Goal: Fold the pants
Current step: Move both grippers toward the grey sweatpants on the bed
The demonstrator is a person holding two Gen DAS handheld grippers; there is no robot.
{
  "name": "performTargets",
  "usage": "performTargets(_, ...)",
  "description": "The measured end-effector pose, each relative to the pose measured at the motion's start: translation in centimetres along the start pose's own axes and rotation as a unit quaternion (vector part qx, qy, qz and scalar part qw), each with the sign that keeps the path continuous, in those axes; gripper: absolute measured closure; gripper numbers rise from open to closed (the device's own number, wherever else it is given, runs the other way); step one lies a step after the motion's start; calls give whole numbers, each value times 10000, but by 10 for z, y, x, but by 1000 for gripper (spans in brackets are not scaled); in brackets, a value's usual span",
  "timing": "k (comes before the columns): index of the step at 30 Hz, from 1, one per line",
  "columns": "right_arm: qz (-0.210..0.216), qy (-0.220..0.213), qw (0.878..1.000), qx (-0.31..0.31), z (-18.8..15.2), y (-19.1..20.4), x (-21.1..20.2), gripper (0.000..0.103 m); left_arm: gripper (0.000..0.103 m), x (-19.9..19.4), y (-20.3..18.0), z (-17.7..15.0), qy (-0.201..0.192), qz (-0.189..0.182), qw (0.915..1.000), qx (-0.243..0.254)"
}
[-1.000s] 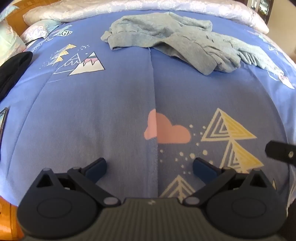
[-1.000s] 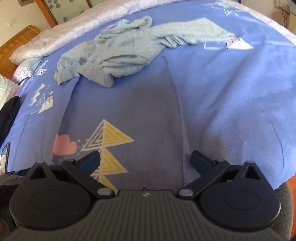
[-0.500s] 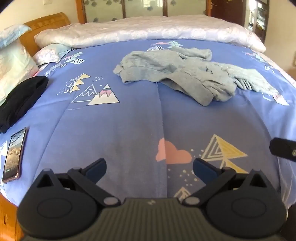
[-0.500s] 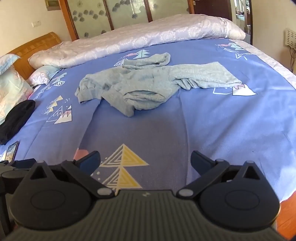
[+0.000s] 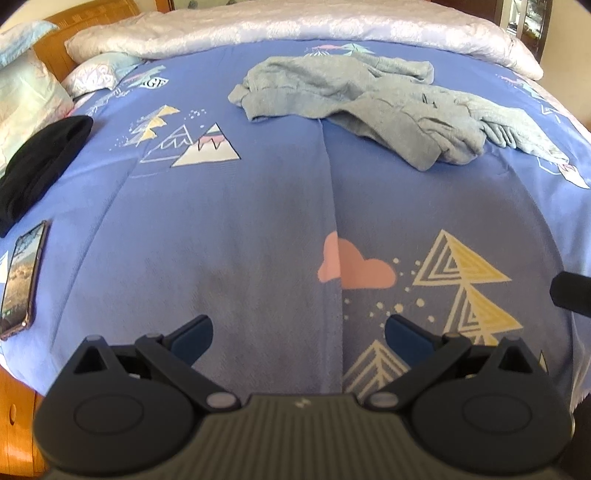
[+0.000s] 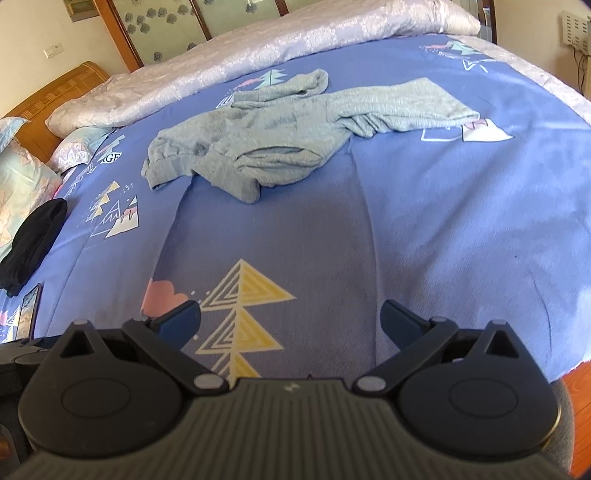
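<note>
Crumpled light grey pants (image 5: 369, 99) lie in a loose heap on the far half of a blue patterned bedsheet (image 5: 240, 221). In the right wrist view the pants (image 6: 288, 140) spread from upper left to a leg stretched out at upper right. My left gripper (image 5: 297, 334) hangs open over the near part of the bed, well short of the pants, with nothing between its fingers. My right gripper (image 6: 290, 319) is open too, above the yellow triangle print, also far from the pants. A dark part of the right gripper (image 5: 572, 293) shows at the right edge of the left wrist view.
A phone (image 5: 22, 280) lies at the bed's left edge, with a black garment (image 5: 40, 162) beyond it. Pillows (image 5: 26, 96) and a wooden headboard (image 6: 55, 96) are at the left. A white quilt (image 5: 314, 26) runs along the far side. The bed's near right edge (image 6: 569, 369) drops to the floor.
Both views first tilted up to show the room, then came back down and a little closer to the bed. Both grippers stayed open. The pants have not moved.
</note>
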State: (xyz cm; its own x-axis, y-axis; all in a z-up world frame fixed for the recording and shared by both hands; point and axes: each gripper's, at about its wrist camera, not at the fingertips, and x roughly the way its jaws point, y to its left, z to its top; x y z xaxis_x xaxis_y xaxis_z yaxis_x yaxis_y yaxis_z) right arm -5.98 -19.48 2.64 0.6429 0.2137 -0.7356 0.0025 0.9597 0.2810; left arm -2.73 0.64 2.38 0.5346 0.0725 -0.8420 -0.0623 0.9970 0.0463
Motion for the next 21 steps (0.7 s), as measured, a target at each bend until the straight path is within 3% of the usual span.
performTargets(11,38,147,9998,104,0,-5,3,0,0,9,3,-1,309,-59,9994,-118)
performTargets(21,34,196,9997,128,-1,-7,4,0,0,10,2,-1,342,-67,9993,-107)
